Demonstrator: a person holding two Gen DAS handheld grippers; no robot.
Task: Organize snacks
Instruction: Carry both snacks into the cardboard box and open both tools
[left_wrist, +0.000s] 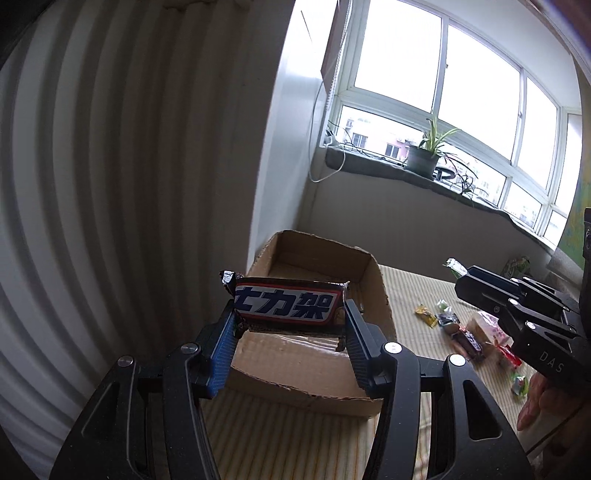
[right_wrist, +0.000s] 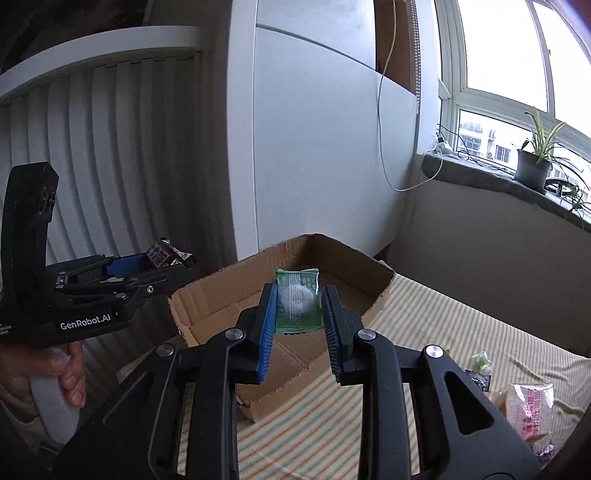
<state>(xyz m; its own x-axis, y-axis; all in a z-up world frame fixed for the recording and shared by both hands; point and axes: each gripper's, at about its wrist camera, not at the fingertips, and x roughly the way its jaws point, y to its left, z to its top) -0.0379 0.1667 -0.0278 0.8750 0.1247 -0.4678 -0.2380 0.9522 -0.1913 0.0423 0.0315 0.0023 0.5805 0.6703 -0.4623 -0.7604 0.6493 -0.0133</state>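
Note:
My left gripper (left_wrist: 290, 308) is shut on a Snickers bar (left_wrist: 286, 304), dark wrapper with white label, held across the jaws above the near side of an open cardboard box (left_wrist: 376, 291). My right gripper (right_wrist: 298, 304) is shut on a green snack packet (right_wrist: 297, 301) with a white round piece inside, held above the same box (right_wrist: 221, 291). The left gripper also shows in the right wrist view (right_wrist: 166, 258) at the left, with the bar's end sticking out. The right gripper's side shows in the left wrist view (left_wrist: 517, 306), its hold hidden there.
Several loose wrapped snacks (left_wrist: 469, 332) lie on the striped cloth (left_wrist: 417, 295) right of the box, among them a pink packet (right_wrist: 532, 410). A white ribbed wall (left_wrist: 110, 184) stands left. A windowsill with a potted plant (left_wrist: 424, 155) is behind.

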